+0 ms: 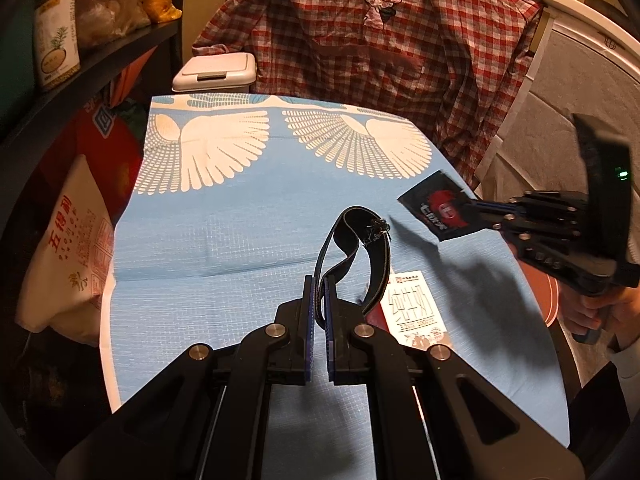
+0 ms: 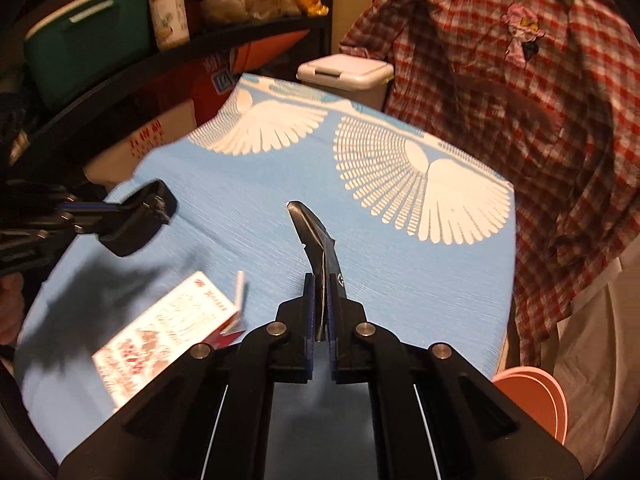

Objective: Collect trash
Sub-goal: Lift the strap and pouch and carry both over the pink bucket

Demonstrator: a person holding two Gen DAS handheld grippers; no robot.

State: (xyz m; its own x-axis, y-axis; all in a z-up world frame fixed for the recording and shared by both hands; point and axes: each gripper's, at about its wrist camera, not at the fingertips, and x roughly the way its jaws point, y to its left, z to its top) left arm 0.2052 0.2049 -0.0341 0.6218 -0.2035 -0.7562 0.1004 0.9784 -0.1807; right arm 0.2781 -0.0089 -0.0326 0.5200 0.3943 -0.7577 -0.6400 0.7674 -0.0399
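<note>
— Closest to the left wrist camera, what do you see?

— Left gripper (image 1: 319, 280), low in the middle of the frame, jaws drawn down to a narrow gap and pinching a black strap (image 1: 347, 248). The strap loops up from between the blue pads and curls back down on the right side, raised off the blue tablecloth (image 1: 224, 248).

— And the same spot in the right wrist view?

— Right gripper (image 2: 320, 278), jaws just as narrow, closed on a black wrapper (image 2: 316, 236) seen edge-on; it curves up and leftward from between the pads. From the left wrist camera the same wrapper (image 1: 438, 209) shows its face, black with red print, at the middle right of the frame, held in the air above the table's right edge.

— What lies on the table itself?

— One milk carton (image 1: 414, 312), white with red and dark print, flat on the cloth just right of the left gripper. In the right wrist view it sits at the lower left (image 2: 168, 332), blurred.

— Further back?

— White fan patterns on the cloth, then a white lidded bin (image 1: 216, 72) past the far edge, upper left of centre. A red plaid shirt (image 1: 400, 48) hangs behind it, filling the upper right. Dark shelving (image 1: 100, 60) with jars and bags fills the upper left.
</note>
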